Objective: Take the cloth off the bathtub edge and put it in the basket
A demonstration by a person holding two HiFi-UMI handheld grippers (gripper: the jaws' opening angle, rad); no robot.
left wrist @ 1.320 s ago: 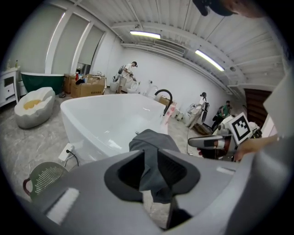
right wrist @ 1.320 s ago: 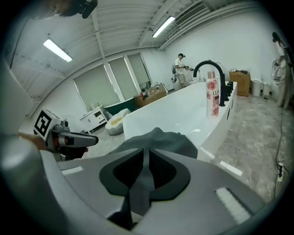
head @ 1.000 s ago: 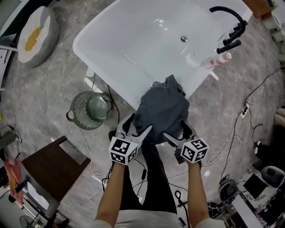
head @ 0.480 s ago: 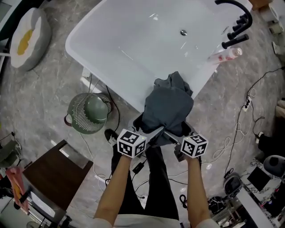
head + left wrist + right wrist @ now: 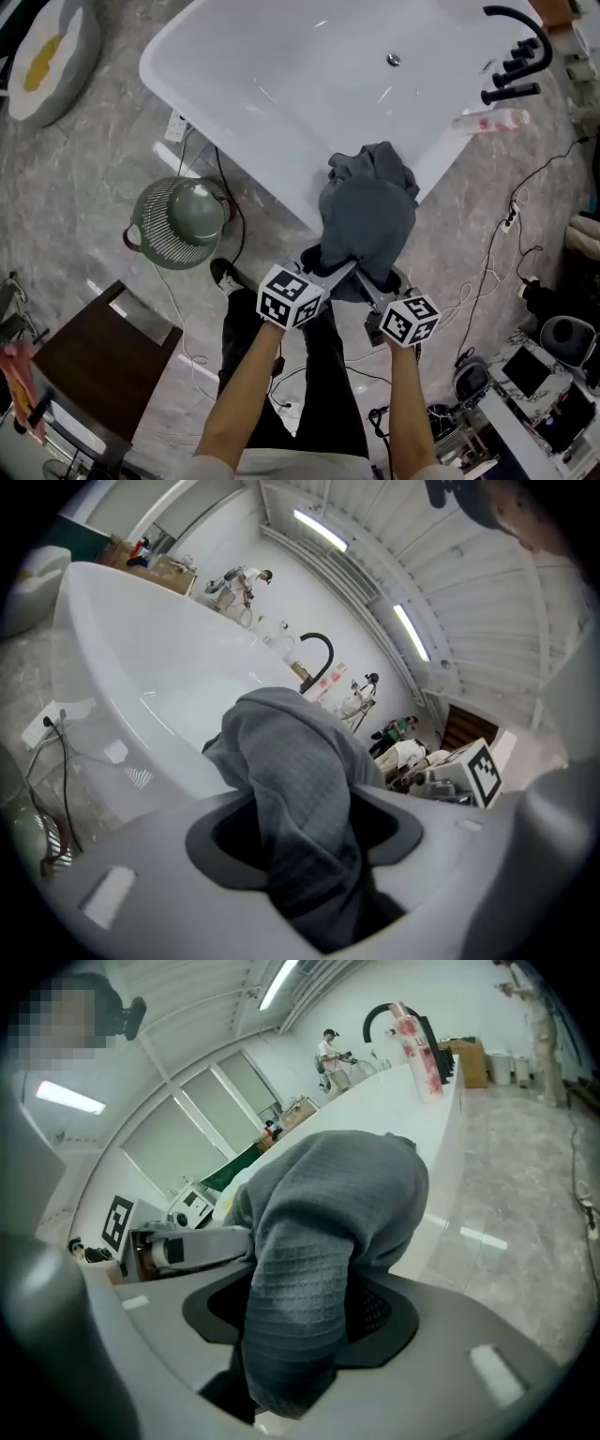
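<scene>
The left tool (image 5: 337, 277) and right tool (image 5: 367, 291) are closing on the grey cloth (image 5: 367, 220), which hangs over the bathtub (image 5: 234, 159) edge. If the pinch is shallow, the cloth may slip free and drop before it reaches the basket (image 5: 150, 234).

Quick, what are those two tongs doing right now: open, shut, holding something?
Left tongs: closing on the dark grey waffle-weave cloth, pinched between them.
Right tongs: closing on the same cloth, a fold pinched between them.

place: probably a lab's mock bathroom | cues: freestanding bathtub (image 5: 281, 75), electronic gear (image 5: 548, 375) on floor, ceiling strip lights (image 5: 319, 529)
</scene>
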